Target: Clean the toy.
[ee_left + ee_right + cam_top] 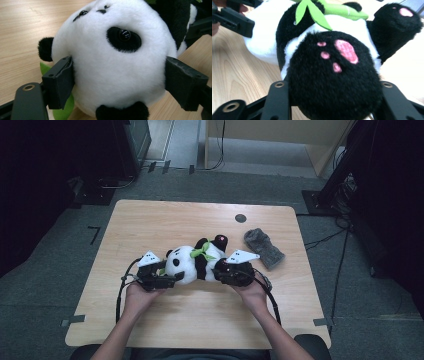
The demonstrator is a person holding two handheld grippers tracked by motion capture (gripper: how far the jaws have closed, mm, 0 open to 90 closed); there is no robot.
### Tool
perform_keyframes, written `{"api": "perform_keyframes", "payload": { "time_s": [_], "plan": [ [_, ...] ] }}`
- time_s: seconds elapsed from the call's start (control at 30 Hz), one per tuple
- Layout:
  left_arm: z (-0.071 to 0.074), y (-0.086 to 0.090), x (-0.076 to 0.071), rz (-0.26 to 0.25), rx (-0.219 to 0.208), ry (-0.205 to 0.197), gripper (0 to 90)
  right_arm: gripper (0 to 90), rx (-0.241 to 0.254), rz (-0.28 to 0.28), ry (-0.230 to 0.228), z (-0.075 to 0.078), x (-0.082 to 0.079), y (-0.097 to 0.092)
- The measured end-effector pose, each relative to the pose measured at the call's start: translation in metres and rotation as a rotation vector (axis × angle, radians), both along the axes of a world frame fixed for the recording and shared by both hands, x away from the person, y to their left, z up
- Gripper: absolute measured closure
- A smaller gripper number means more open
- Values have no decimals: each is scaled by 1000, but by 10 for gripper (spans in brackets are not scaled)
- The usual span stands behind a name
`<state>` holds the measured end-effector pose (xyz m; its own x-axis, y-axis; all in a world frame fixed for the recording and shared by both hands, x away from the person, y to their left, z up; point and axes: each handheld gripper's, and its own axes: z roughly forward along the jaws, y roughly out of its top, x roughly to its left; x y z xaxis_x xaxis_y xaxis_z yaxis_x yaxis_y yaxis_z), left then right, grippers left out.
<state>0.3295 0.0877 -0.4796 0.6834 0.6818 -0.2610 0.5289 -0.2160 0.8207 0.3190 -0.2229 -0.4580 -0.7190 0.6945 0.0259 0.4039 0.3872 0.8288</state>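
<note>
Plush panda (192, 262) lies mid-surface (150, 220). Left claw (120, 82) clamps its head; right claw (332, 100) grips a black foot. Grey sock (263, 247) at 2 o'clock.

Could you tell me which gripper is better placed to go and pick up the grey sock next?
Probably the right gripper: the grey sock lies on its side of the table, close by, while the left gripper clamps the panda's head farther away.

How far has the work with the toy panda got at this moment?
Done: the left gripper clamps the panda's head. In hand: the right gripper closes around one black foot. Left: the panda lies on the table, not yet lifted; the grey sock lies untouched.
</note>
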Motion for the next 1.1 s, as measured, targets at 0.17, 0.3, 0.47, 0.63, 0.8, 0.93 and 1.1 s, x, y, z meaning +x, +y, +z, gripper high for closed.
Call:
{"api": "perform_keyframes", "payload": {
  "time_s": [0.17, 0.3, 0.47, 0.63, 0.8, 0.93, 1.1],
  "plan": [
    [9, 3, -4, -28, -16, -66, 173, 549, 40, -23, 36, 17, 5, -8],
    [12, 7, -9, -68, 7, -97, 175, 556, 54, -60, 30, 27, 5, -19],
    [8, 5, -13, -104, 45, -106, 175, 560, 105, -83, 49, 39, 7, -30],
    [9, 1, -15, -130, 4, -149, 174, 561, 170, -84, 78, 49, 6, -37],
    [11, 1, -13, -143, -61, -166, 73, 560, 231, -6, 117, 55, 1, -32],
    [11, -2, -13, -135, -58, -165, 104, 562, 245, 31, 151, 56, 0, -27],
    [16, 2, -15, -107, -83, -133, 361, 556, 249, 31, 166, 53, 2, -25]
  ]
}}
